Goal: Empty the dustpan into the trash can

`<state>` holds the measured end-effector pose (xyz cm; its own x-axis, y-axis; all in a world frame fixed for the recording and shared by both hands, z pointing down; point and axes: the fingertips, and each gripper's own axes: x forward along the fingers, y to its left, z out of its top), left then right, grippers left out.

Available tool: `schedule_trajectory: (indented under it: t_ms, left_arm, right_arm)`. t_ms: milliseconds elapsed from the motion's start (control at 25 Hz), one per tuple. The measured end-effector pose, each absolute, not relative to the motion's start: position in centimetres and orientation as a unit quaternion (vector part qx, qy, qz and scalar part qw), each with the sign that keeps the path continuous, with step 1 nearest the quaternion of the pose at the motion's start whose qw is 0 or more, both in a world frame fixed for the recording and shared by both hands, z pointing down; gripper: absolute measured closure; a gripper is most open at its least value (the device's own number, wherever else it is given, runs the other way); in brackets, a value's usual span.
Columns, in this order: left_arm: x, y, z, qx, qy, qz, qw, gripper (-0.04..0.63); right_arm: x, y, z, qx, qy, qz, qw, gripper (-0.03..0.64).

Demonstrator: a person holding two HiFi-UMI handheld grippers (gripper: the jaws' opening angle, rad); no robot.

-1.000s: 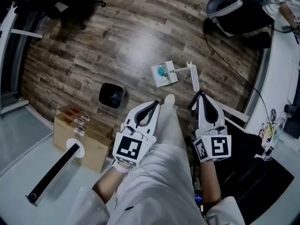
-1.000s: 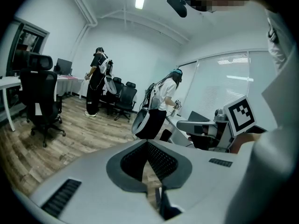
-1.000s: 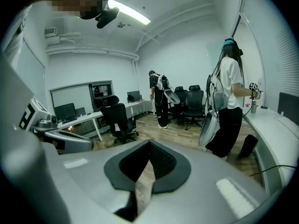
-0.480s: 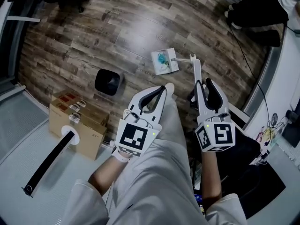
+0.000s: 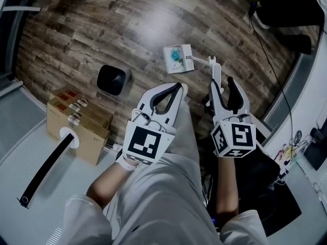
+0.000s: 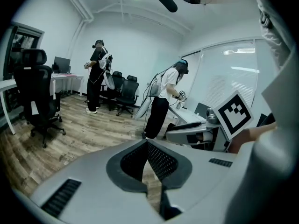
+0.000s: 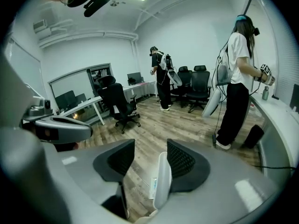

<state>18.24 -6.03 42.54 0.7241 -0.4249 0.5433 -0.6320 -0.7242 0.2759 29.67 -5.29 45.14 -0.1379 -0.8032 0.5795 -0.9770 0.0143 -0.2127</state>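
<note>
A white dustpan [image 5: 178, 58] with blue-green scraps in it lies on the wood floor. Its long white handle [image 5: 214, 74] runs back toward me. My right gripper [image 5: 222, 83] is open and its jaws have just been opening. The handle [image 7: 162, 178] stands between them, close against the right-hand pad and apart from the left one. My left gripper [image 5: 177, 87] is shut and empty, above my leg and left of the handle; its pads [image 6: 154, 160] meet at the tip. The black trash can [image 5: 112, 79] stands on the floor, left of the dustpan.
A cardboard box [image 5: 76, 120] sits at the left, with a long black bar [image 5: 43, 168] leaning near it. A black cable [image 5: 271, 60] crosses the floor at the right. Two other people [image 6: 163, 99] and several office chairs [image 7: 117, 104] occupy the room beyond.
Both grippers have dropped toward the floor and moved forward. The right gripper's jaws went from shut to open, and the dustpan handle now stands between them. The left gripper stays shut.
</note>
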Motion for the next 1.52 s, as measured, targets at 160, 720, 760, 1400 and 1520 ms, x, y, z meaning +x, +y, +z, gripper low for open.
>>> schedule_trajectory:
  t_ms: [160,720,760,1400,1520]
  left_arm:
    - [18.6,-6.4,44.1,0.897,-0.297,0.233,0.230,0.589]
    - [19.3,-6.4,49.2,0.876,-0.296,0.235,0.301,0.589]
    - [19.4,-6.4,49.5,0.874,-0.295,0.237,0.304,0.589]
    - [19.1,-7.2,51.8,0.859,-0.302,0.242,0.334,0.589]
    - [18.7,-7.3,51.9,0.857,-0.305,0.242,0.337,0.589]
  right_arm:
    - [29.9,-5.8,47.9,0.631,-0.691,0.309,0.172,0.379]
    - [30.4,-7.8,52.6,0.614,-0.681,0.335,0.218,0.337]
    - [30.5,-7.9,53.0,0.615,-0.677,0.337,0.224,0.336]
    - [31.6,-8.4,58.3,0.600,-0.626,0.382,0.321,0.375]
    - [32.0,-8.4,58.5,0.608,-0.610,0.382,0.337,0.465]
